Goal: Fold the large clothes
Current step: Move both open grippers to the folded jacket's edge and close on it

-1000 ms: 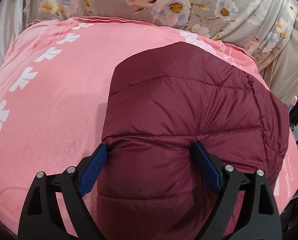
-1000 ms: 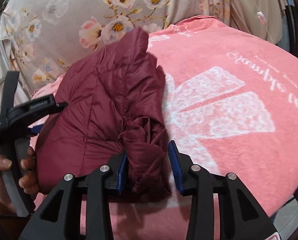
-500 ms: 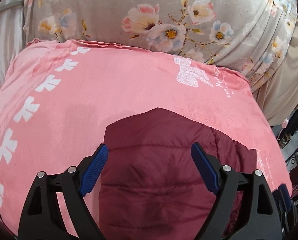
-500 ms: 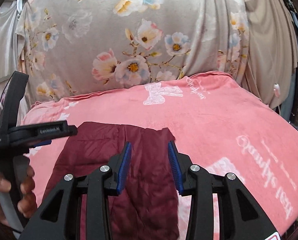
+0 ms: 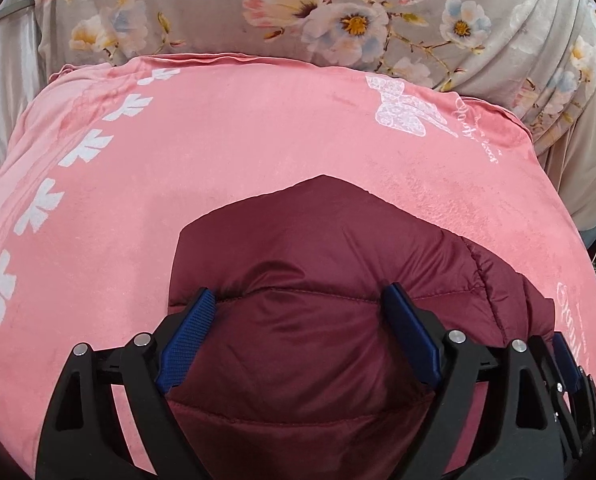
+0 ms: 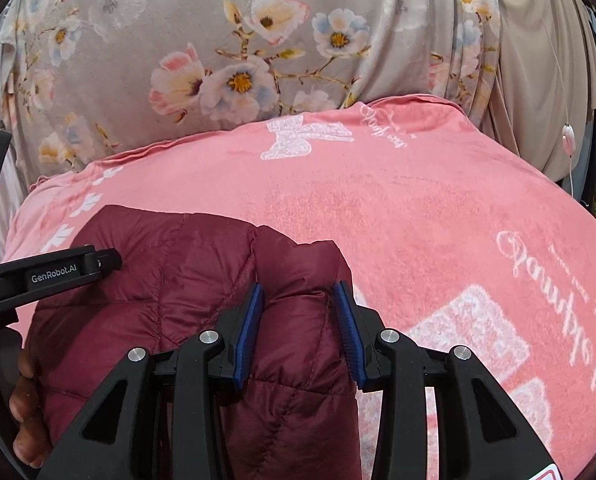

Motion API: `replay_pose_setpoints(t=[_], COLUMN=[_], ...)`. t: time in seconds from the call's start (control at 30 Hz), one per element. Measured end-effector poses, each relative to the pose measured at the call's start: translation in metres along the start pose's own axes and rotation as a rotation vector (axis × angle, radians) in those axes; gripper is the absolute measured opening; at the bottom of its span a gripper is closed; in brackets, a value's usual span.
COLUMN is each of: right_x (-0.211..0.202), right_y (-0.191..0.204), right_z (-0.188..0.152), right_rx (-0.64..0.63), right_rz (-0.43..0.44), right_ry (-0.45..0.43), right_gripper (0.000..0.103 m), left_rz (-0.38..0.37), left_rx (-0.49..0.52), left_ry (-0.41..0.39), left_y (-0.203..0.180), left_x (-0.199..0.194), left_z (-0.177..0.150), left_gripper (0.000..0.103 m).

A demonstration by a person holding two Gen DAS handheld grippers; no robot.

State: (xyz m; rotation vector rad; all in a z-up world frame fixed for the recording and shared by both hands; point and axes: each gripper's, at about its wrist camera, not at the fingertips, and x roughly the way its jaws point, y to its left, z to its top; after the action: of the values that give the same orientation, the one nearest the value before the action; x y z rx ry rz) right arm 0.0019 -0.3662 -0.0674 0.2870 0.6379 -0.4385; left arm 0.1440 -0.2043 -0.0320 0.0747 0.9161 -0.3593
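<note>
A dark red quilted puffer jacket lies on a pink blanket near its front edge. My left gripper spans a wide puffy fold of the jacket. Its blue pads dent the fabric on both sides while the jaws are opening slightly. My right gripper is shut on a narrower bunched fold at the jacket's right edge. In the right wrist view the left tool's black frame and a hand holding it show at the left. The jacket's near part is hidden under the grippers.
The pink blanket with white prints covers a rounded surface. Behind it hangs a grey floral cloth and, to the right, beige drapes. A small pink object on a cord hangs there.
Both grippers have drawn back toward the near edge with the jacket in them. Its far edge now lies much closer, and more pink blanket shows beyond it.
</note>
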Motion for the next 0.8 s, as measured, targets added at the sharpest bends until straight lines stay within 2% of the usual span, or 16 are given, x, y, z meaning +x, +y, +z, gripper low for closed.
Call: replay_pose_setpoints(t=[0.37,0.8], right_x=[0.024,0.033], right_y=[-0.009,-0.009], right_z=[-0.015,-0.018], right_rx=[0.060,0.068], right_rz=[0.021,0.022], right_ry=[0.056,0.089], right_gripper=[0.040,0.042], left_rz=[0.029,0.076], left_rx=[0.022,0.051], left_ry=[-0.006,-0.042], left_y=[-0.008,-0.015], left_x=[0.016,0.027], left_z=[-0.007,-0.016], left_gripper=[0.090,0.095])
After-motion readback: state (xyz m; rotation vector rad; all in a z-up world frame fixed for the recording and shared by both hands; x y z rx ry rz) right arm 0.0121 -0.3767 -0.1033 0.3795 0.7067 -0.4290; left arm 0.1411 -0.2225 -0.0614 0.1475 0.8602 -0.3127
